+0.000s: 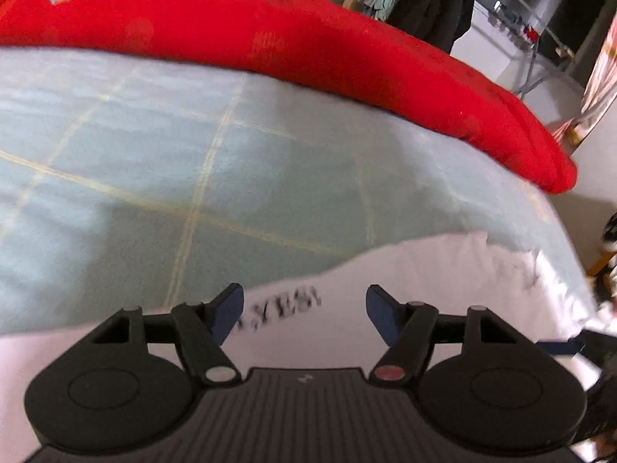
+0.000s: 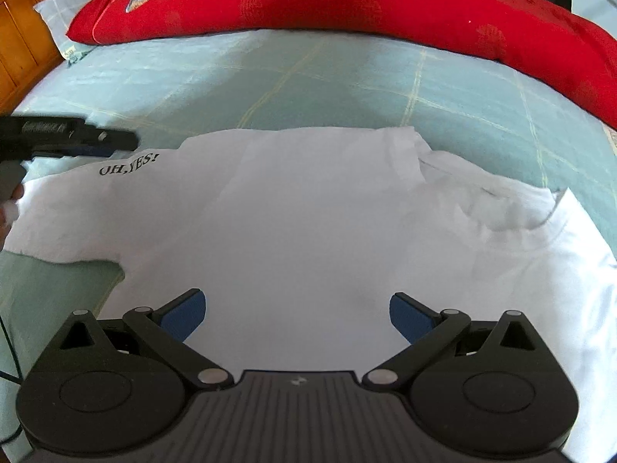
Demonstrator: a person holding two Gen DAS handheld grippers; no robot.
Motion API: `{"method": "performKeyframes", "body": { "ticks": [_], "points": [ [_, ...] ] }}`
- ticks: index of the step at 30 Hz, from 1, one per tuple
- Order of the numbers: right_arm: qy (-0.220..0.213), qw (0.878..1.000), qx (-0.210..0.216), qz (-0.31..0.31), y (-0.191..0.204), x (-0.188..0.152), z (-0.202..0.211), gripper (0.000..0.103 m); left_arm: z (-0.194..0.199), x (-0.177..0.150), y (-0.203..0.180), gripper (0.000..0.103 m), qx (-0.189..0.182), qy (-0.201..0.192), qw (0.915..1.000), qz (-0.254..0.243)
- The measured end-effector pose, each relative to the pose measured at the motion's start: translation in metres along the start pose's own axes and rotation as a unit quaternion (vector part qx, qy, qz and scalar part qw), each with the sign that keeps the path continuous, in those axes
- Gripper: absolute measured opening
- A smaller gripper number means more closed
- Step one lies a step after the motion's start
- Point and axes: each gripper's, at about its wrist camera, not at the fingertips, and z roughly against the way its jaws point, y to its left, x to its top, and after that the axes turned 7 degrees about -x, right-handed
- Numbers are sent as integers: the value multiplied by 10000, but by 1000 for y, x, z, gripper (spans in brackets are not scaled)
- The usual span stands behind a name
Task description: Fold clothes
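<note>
1. A white T-shirt lies spread flat on a bed. It carries the black print "OH, YES!" near one end, and its neckline sits toward the other end.
2. The shirt's long axis runs left to right across the right wrist view, with the print at the left and the neckline at the right.
3. The right gripper hovers over the shirt's middle, jaws spread wide, nothing between them.
4. The left gripper hangs over the printed end, also released and empty. It looks the nearer one to that end; the right is nearer the neckline.
5. Under the shirt is a pale green checked bedsheet.
6. Beyond, a red quilt lies along the bed's far side.
7. A wooden headboard shows at far left.
</note>
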Motion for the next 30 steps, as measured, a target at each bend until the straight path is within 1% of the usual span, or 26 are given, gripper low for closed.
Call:
{"method": "performKeyframes", "body": {
  "ticks": [3, 5, 6, 9, 12, 14, 15, 18, 21, 24, 26, 28, 30],
  "points": [
    [-38, 9998, 177, 50, -9, -8, 3, 103, 10, -31, -13, 71, 602, -44, 9977, -293],
    [-106, 9993, 346, 95, -12, -13, 4, 103, 13, -53, -12, 72, 998, -37, 9947, -262],
    [-100, 9990, 399, 147, -13, -15, 3, 103, 14, -60, -9, 71, 1154, 66, 9932, -120],
    [-134, 9986, 467, 209, -18, -22, 8, 103, 28, -75, -5, 75, 1258, 142, 9917, 244],
    [36, 9985, 502, 223, -24, -31, 5, 103, 45, -85, -5, 75, 1356, 169, 9892, 537],
    [78, 9977, 522, 418, -25, -37, 5, 103, 56, -80, -6, 75, 1384, 57, 9893, 461],
    [77, 9973, 506, 518, -24, -39, 4, 103, 60, -79, -4, 75, 1456, -59, 9887, 362],
    [87, 9961, 430, 771, -20, -43, 1, 103, 65, -66, 16, 76, 1810, -228, 9826, 361],
    [69, 9962, 316, 808, -15, -46, -1, 103, 61, -66, 46, 76, 2158, -309, 9745, 524],
    [25, 9965, 180, 813, -10, -49, -2, 103, 59, -79, 74, 77, 2477, -103, 9657, 771],
    [3, 9964, 103, 842, -7, -51, -2, 103, 70, -91, 87, 78, 2397, -220, 9660, 946],
    [-17, 9963, 47, 858, -6, -52, -3, 103, 80, -98, 91, 78, 2444, -90, 9646, 983],
    [-60, 9962, -12, 871, -4, -54, -3, 103, 91, -97, 92, 78, 2483, 55, 9632, 1026]
  ]
}}
